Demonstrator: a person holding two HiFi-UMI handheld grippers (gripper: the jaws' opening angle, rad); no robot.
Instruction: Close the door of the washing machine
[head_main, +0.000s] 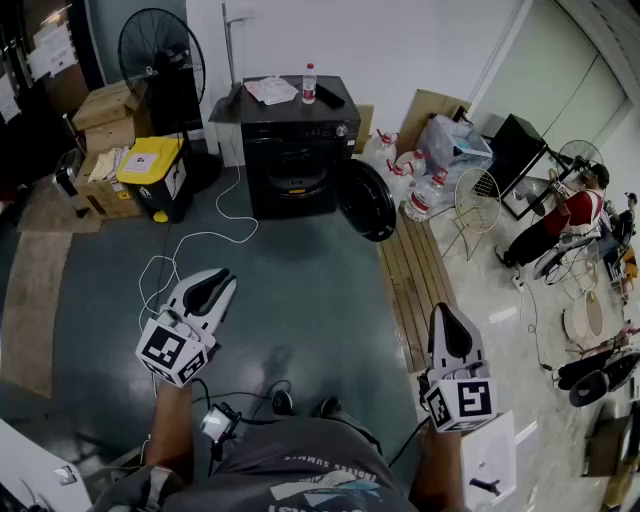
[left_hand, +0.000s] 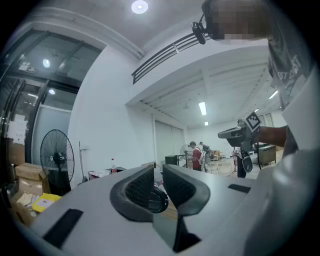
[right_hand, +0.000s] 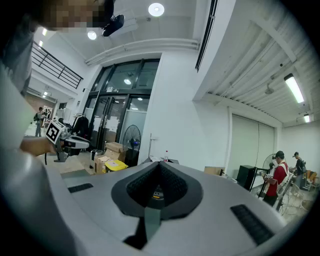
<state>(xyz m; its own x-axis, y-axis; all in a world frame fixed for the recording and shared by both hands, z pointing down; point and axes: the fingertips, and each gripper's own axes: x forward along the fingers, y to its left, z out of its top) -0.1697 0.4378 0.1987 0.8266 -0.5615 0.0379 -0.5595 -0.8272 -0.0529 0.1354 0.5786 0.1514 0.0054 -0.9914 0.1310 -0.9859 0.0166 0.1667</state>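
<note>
The black washing machine (head_main: 296, 150) stands against the far wall. Its round door (head_main: 366, 200) hangs open, swung out to the right. Both grippers are held low in front of me, well short of the machine. My left gripper (head_main: 222, 281) points toward the machine from the left, jaws shut and empty (left_hand: 159, 170). The dark door (left_hand: 157, 199) shows just beyond its tips. My right gripper (head_main: 446, 314) is at the right, jaws shut on nothing (right_hand: 159, 167). The machine's top (right_hand: 165, 161) peeks over its jaws.
A bottle (head_main: 309, 83) and papers (head_main: 270, 90) lie on the machine. A fan (head_main: 160, 55), cardboard boxes (head_main: 105, 110) and a yellow-lidded bin (head_main: 155, 170) stand left. A white cable (head_main: 190, 250) trails across the floor. Water jugs (head_main: 420, 180), a wooden slat strip (head_main: 410, 290) and a seated person (head_main: 570, 215) are right.
</note>
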